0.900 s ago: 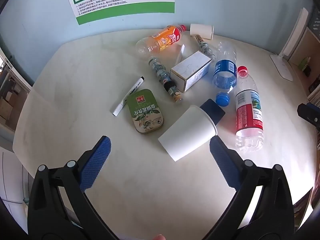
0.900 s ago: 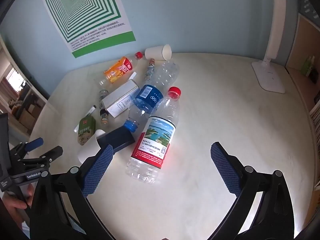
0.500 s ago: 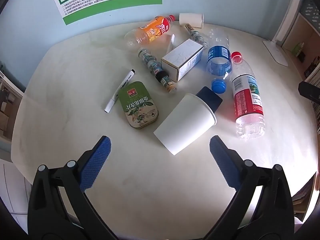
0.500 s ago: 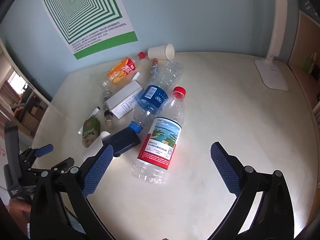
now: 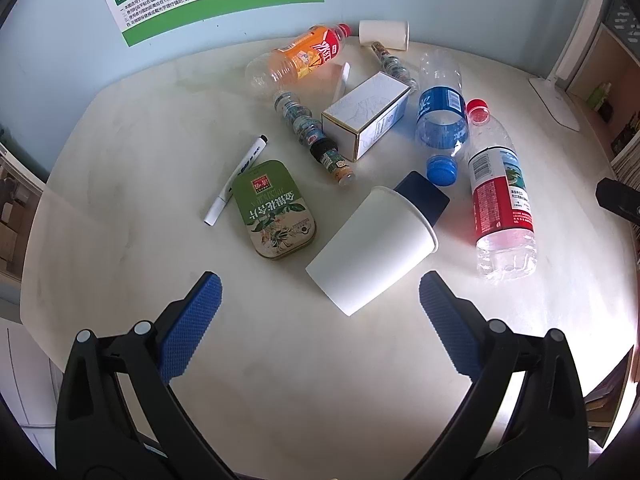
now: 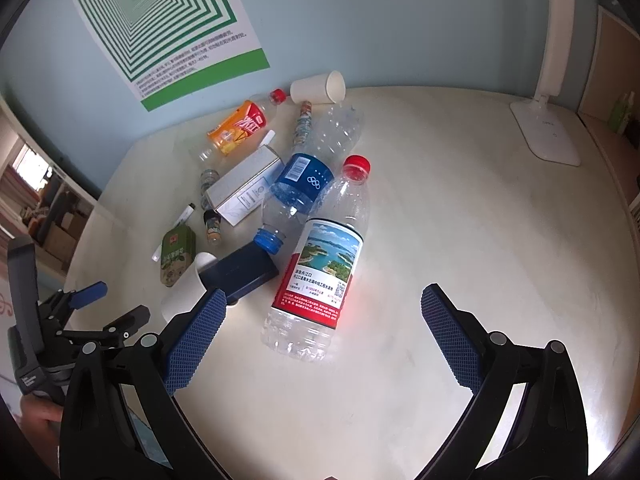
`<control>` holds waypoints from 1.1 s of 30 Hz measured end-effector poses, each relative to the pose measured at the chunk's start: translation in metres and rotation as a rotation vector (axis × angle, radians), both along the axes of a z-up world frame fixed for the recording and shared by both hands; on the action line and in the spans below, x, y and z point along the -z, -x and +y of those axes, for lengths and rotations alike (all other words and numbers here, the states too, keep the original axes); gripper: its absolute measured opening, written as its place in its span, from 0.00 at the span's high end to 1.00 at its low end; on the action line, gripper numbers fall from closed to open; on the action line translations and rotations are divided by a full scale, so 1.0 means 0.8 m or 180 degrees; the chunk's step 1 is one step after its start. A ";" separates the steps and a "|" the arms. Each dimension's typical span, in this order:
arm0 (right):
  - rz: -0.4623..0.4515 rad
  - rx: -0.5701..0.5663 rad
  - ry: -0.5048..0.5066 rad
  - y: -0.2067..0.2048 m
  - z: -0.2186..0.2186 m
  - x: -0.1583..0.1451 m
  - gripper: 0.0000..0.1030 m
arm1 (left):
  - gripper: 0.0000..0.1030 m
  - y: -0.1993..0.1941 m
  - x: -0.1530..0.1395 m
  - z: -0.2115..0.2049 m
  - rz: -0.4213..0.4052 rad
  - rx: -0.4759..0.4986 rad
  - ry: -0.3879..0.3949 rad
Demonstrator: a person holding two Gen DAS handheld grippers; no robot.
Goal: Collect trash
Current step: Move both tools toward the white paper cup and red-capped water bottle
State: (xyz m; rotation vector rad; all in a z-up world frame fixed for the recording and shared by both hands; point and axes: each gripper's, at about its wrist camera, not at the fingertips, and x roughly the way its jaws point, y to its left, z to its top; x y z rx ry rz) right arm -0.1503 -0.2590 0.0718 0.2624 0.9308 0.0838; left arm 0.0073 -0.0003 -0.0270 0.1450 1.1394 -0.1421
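The table [image 5: 120,160] is creamy white with faint grey marbling. At its twelve o'clock edge hangs a white poster [image 6: 160,28] with nested green squares and a green band below. The flat tin [image 5: 273,211] is olive green with a leaf print and a small red badge. Both paper cups are plain white: the large cup [image 5: 374,254] and the far cup [image 5: 384,33]. One bottle [image 5: 500,196] carries a red cap and a red label with a lake picture; another bottle [image 5: 440,114] has a blue label and blue cap; the third bottle [image 5: 304,58] is orange (red cap). The box [image 5: 368,116] is white with grey line drawings, and the gripper pads [image 5: 190,334] are textured blue.
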 end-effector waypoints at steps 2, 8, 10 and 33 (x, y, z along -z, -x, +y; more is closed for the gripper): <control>0.0026 -0.0011 -0.0007 -0.002 0.001 0.002 0.06 | 0.06 -0.003 0.003 0.000 0.0026 0.0004 0.0009; 0.0151 -0.0023 -0.0077 -0.013 0.006 0.015 0.06 | 0.06 -0.006 0.019 -0.005 0.0109 0.0072 -0.0028; 0.0206 -0.0010 -0.0117 -0.019 0.007 0.021 0.06 | 0.06 -0.010 0.025 -0.006 0.0172 0.0077 0.0022; 0.0421 0.0036 -0.0247 -0.046 0.013 0.043 0.06 | 0.06 -0.033 0.042 -0.010 0.0302 0.0151 -0.0097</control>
